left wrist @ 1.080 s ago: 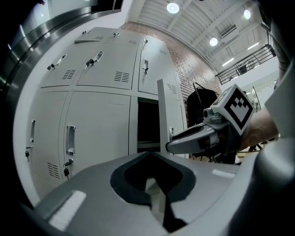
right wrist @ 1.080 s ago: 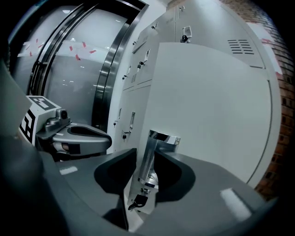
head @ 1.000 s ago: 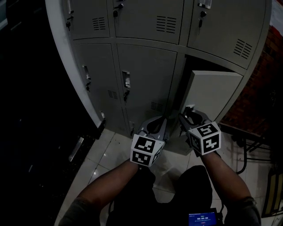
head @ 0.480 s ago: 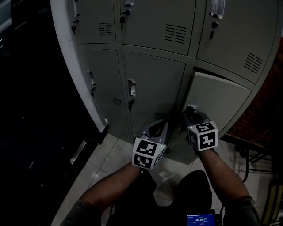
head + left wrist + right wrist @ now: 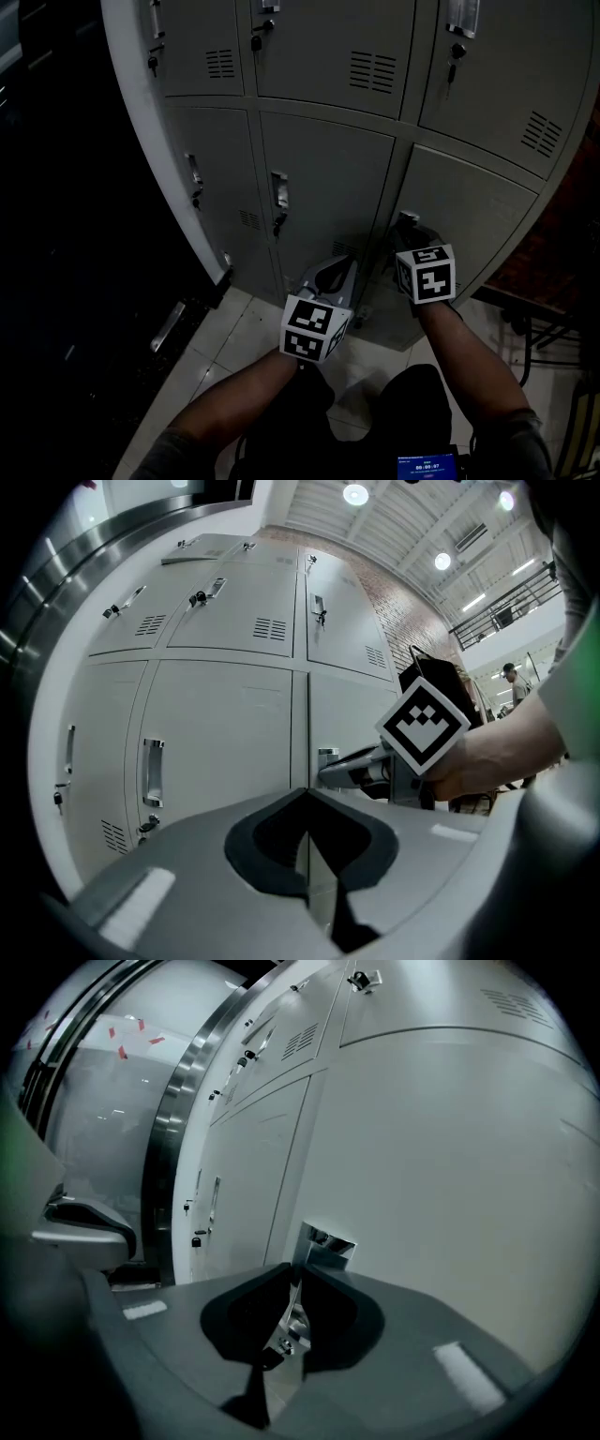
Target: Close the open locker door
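The lower right locker door lies about flush with the grey locker bank. Its metal handle sits at the door's left edge. My right gripper points at the door with its tips just under that handle. Its jaws have just been closing and now meet, with nothing gripped between them. My left gripper hovers shut and empty in front of the post between the middle and right doors, to the left of the right gripper.
The middle lower door has its own handle and a lock below it. Glossy floor tiles lie under my arms. A brick wall and a dark metal frame stand to the right. The left side is dark.
The lower right door has swung from wide open to flush with the bank. My right gripper moved forward with it. The left gripper shifted only slightly.
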The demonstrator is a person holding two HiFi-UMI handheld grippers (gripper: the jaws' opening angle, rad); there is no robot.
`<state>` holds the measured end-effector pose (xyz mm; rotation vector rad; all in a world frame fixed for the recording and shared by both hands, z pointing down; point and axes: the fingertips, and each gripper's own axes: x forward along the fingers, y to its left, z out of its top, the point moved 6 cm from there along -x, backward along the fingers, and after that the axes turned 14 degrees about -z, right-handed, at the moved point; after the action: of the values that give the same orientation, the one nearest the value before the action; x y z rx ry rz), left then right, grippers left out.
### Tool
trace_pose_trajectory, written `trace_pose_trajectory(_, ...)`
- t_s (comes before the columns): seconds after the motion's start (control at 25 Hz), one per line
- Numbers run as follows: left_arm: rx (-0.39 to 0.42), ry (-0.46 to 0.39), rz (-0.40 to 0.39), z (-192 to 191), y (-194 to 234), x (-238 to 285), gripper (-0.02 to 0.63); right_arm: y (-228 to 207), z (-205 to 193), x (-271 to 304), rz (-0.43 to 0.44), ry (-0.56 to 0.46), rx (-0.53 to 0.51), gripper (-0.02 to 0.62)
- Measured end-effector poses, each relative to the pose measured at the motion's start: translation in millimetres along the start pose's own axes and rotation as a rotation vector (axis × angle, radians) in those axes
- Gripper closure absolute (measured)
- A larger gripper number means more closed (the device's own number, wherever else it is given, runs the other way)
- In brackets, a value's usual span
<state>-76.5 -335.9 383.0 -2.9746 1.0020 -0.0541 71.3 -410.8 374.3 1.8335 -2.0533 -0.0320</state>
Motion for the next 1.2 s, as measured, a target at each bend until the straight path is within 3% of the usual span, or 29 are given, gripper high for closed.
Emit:
trace_pose_trajectory(0.64, -0.011, -0.009, -0.001, -0.6, 4.7, -2.9, 0.609, 1.0, 0.6, 7.5, -0.067, 0.001, 0.016, 0.555)
trace_pose_trajectory(1.2, -0.01, -0.011, -0.008, 2.2, -0.5, -1.4, 0.609, -5.3, -8.3, -8.8, -0.046, -0.01, 0.011, 0.517)
